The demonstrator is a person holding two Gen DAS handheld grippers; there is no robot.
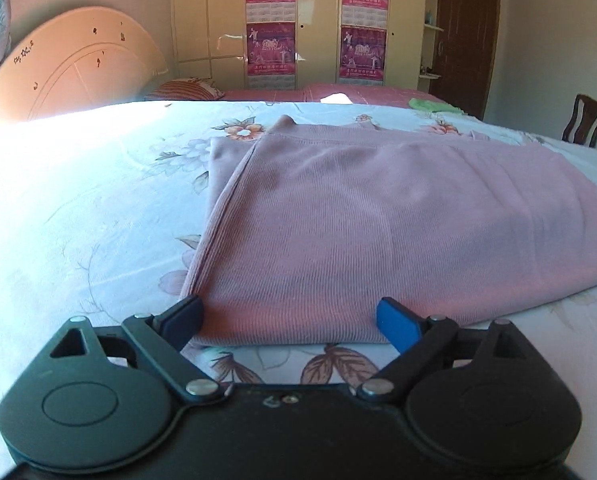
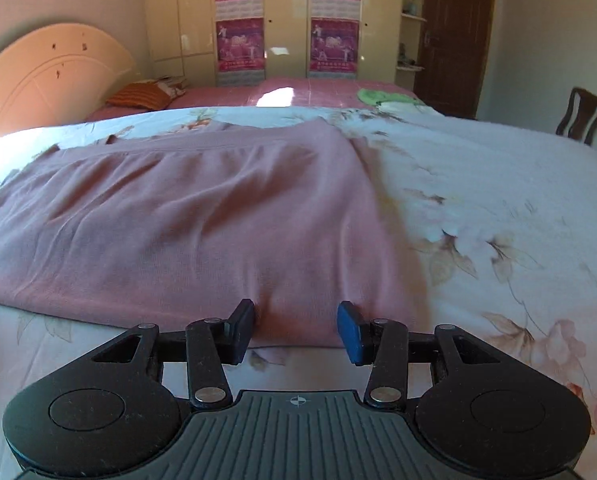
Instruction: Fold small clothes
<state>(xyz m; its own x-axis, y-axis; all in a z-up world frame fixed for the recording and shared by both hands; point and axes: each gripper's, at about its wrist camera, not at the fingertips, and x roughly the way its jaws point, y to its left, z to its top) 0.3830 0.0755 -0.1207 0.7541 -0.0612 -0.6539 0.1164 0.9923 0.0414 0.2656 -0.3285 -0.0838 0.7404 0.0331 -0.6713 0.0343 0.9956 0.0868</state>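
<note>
A pink ribbed garment (image 1: 378, 220) lies folded flat on the floral bedsheet (image 1: 78, 220). In the left wrist view my left gripper (image 1: 288, 320) stands wide open at the garment's near left corner. Its black finger (image 1: 182, 320) is at the corner's edge and its blue pad (image 1: 398, 324) rests over the near hem. In the right wrist view the same garment (image 2: 198, 220) spreads to the left. My right gripper (image 2: 297, 328) is open at the near right corner, where a puckered bit of hem sits between the fingers (image 2: 244, 328) without being pinched.
Beyond the floral bedsheet (image 2: 498, 200) lie a pink mattress cover, a green cloth (image 2: 382, 97) and a striped pillow (image 2: 142, 96). A curved headboard (image 1: 78, 64) stands at the left, a wardrobe (image 1: 318, 20) with posters at the back, and a wooden chair (image 2: 582, 114) at the right.
</note>
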